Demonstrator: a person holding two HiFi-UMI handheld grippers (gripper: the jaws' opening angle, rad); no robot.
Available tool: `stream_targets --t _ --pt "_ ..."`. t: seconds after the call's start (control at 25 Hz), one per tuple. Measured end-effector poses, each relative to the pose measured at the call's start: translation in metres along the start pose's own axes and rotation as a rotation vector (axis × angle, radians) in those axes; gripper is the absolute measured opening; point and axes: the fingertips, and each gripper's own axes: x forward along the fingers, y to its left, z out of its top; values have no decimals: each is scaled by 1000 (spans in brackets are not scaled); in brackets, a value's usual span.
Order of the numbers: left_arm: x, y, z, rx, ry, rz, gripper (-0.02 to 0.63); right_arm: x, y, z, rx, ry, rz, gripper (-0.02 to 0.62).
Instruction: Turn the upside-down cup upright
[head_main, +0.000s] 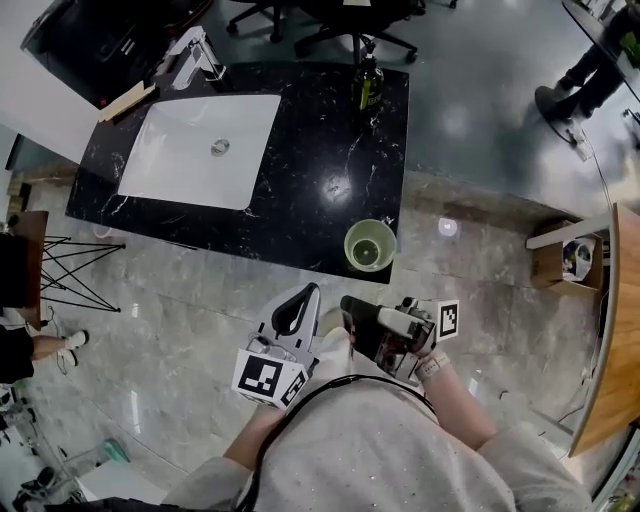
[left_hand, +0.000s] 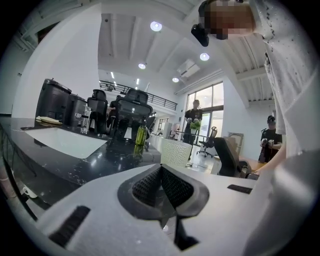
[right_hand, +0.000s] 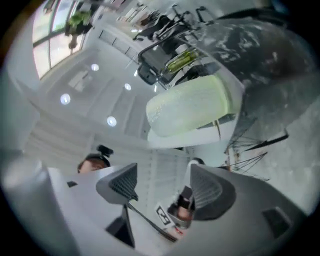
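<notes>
Black stone counter (head_main: 330, 180) w/ white sink (head_main: 200, 150) set in its left part. L gripper (left_hand: 161, 175) is clenched, pads together, nothing in it, held off the counter in front of the person. R gripper (right_hand: 161, 182) is just beside it, jaws wide apart, empty, clear of the cup. Pale green cup (head_main: 369, 245) stands upright, mouth up, nr the counter's front edge, right of the sink. Green bottle (head_main: 369, 85) at the back edge.

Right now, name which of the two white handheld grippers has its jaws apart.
The right gripper: its jaws stand apart, gripping nothing, whereas the left gripper has its jaws pressed together.
</notes>
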Motion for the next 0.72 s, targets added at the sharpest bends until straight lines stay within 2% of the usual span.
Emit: stream_targets --t 0.08,0.16,0.28,0.32,0.44,0.72 --pt "2 -3 3 1 -11 -13 8 -5 -7 -8 -174 85 -172 236" --pt "5 -7 5 4 -24 -28 8 -7 -9 -12 -345 157 -324 147" --pt "9 -15 7 12 -45 -48 8 -9 -6 -9 -631 226 -527 35" --pt "9 -18 7 14 -49 -55 8 -9 -5 -7 -728 245 -577 31" --pt "8 -27 8 22 -62 -72 8 -4 3 -8 -956 284 -647 17" --pt "5 -33 14 31 -89 -79 8 7 14 -15 -1243 353 -712 7"
